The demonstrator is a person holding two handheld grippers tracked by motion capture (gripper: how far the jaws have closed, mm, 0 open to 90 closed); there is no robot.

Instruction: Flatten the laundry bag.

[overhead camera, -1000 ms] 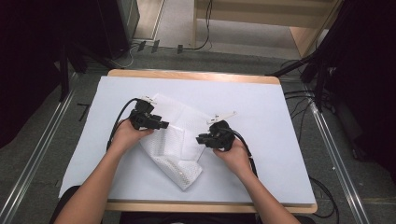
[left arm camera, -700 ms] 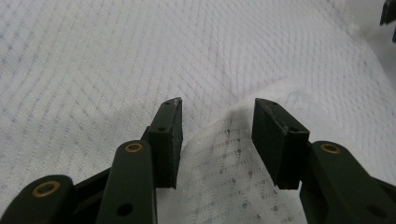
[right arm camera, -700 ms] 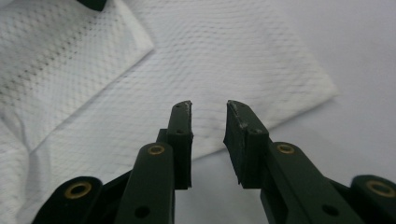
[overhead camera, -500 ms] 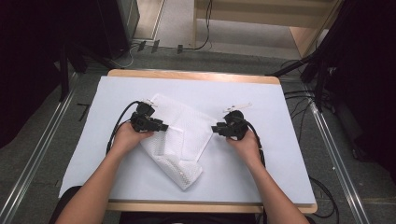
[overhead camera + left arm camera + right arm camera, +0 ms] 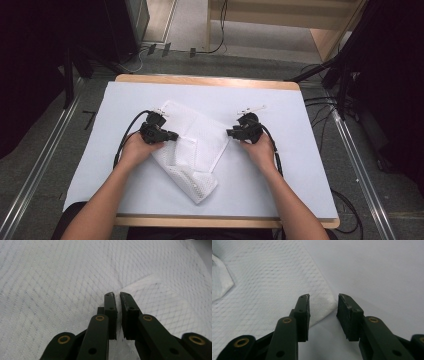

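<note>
White mesh cloth (image 5: 192,150) lies crumpled mid-table (image 5: 300,165). My left tongs (image 5: 117,297) have just been closing — nearly shut, pinching a fold. My right tongs (image 5: 323,301) stand half open, the cloth's corner between the jaws — ungripped.

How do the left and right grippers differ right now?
The left gripper has its jaws nearly together after just closing; the right gripper stands open. The left sits over the white mesh cloth; the right frames the cloth's corner at its edge, without pinching it. Both are hand-held and point toward the cloth.
</note>
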